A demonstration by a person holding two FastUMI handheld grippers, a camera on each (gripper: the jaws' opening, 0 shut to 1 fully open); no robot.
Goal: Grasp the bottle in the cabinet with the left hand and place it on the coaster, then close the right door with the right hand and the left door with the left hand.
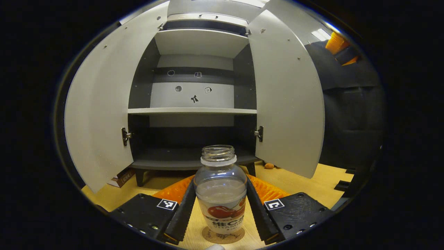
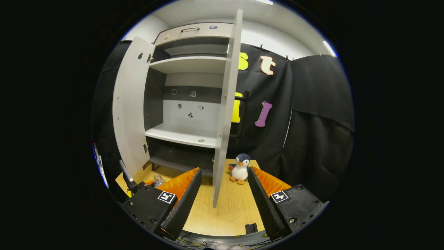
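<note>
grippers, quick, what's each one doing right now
left gripper: closed on the bottle, which is on the coaster.
right gripper: open, holding nothing.

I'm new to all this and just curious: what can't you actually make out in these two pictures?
- Coaster, left gripper view: mostly hidden under the bottle.
- Left gripper, left gripper view: whether both fingers press the bottle is unclear.
- Bottle, right gripper view: tiny, partly behind the right gripper's finger.
- Stickers on the cabinet's back wall: too small.

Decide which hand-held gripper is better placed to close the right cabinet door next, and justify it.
Right. The right hand-held gripper is open and empty, with the right door's edge directly ahead between its fingers. The left hand-held gripper flanks the bottle on the coaster.
</note>
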